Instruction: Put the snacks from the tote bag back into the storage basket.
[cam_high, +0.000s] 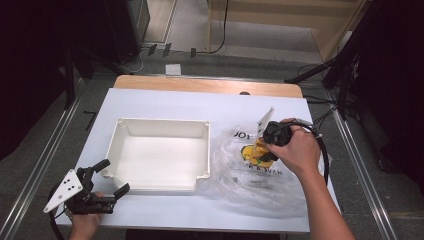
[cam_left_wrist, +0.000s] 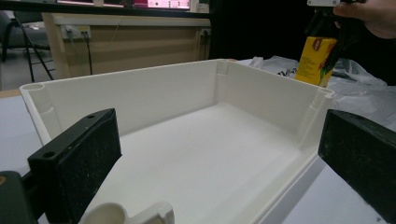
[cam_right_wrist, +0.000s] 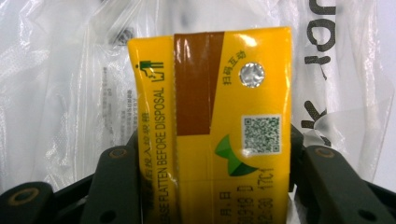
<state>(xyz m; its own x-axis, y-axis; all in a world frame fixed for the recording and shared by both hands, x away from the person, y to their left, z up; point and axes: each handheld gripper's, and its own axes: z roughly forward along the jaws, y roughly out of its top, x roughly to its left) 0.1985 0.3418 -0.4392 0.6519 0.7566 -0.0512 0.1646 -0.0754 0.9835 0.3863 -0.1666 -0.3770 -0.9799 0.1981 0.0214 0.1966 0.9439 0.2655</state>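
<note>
My left tongs (cam_high: 114, 176) gape wide at near corner of white rectangular plastic bin (cam_high: 158, 186) on tabletop (cam_high: 165, 102). My right tongs (cam_high: 260, 150) clamp yellow rectangular juice carton (cam_right_wrist: 215, 126) between jaws, above crinkled clear plastic bag (cam_high: 250, 182).

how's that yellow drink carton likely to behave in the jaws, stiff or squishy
The yellow drink carton is probably fairly stiff: its flat sides look undented between the jaws of the right gripper. Its glossy surface may be a bit slippery. The foil straw seal looks unbroken, so it is likely full and could bulge if squeezed hard.
</note>
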